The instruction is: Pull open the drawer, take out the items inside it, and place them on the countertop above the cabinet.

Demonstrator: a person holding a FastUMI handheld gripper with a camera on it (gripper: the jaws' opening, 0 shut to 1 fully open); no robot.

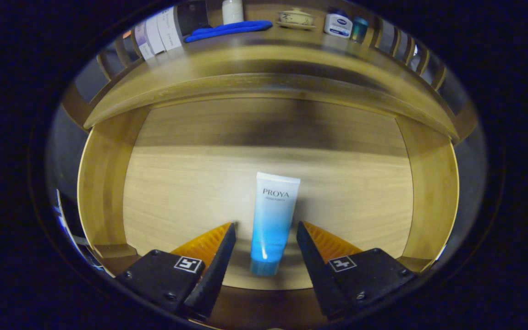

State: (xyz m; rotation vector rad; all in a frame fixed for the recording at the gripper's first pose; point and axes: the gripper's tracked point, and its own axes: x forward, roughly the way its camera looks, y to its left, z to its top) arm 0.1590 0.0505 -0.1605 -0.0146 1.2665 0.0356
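Observation:
The wooden drawer (108,183) is pulled open below me, and I look down into it. A white-to-blue squeeze tube (273,215) lies flat on the drawer floor, cap end toward me. My gripper (266,224) hangs open over it. The lower half of the tube sits between the two fingers (220,256), with a gap on each side, so neither finger touches it. Beyond the drawer runs the cabinet's countertop (268,59).
On the countertop stand a blue cloth (227,30), white boxes (158,32), a white bottle (233,10), a lidded ceramic bowl (296,18), a white-and-blue jar (338,24) and a teal jar (359,28). The drawer's side walls (429,192) flank the tube.

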